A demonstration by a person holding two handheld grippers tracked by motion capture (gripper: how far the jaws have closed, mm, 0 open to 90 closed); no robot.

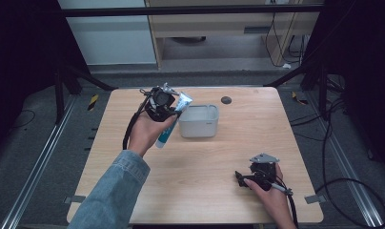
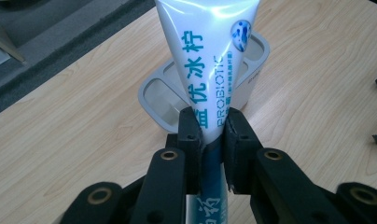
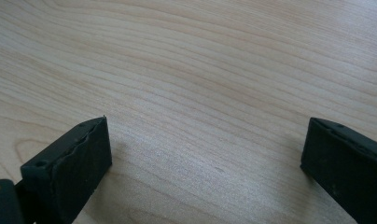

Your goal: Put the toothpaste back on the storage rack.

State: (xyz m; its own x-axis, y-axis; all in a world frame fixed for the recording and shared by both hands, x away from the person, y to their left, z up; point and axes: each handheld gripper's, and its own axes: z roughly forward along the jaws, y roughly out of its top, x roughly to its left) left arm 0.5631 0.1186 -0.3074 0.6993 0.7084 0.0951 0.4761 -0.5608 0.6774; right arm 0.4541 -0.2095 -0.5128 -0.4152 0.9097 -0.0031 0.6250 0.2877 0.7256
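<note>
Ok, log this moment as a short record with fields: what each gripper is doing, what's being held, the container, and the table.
left gripper: shut on the white and teal toothpaste tube, raised above the table
white and teal toothpaste tube: clamped partway along its length, flat crimped end pointing away from the hand
grey rectangular plastic bin: standing on the table beside the tube, two compartments seen in the left gripper view
right gripper: jaws wide apart, holding nothing, low over the near right part of the table
light wooden table: small dark round disc near the far edge
</note>
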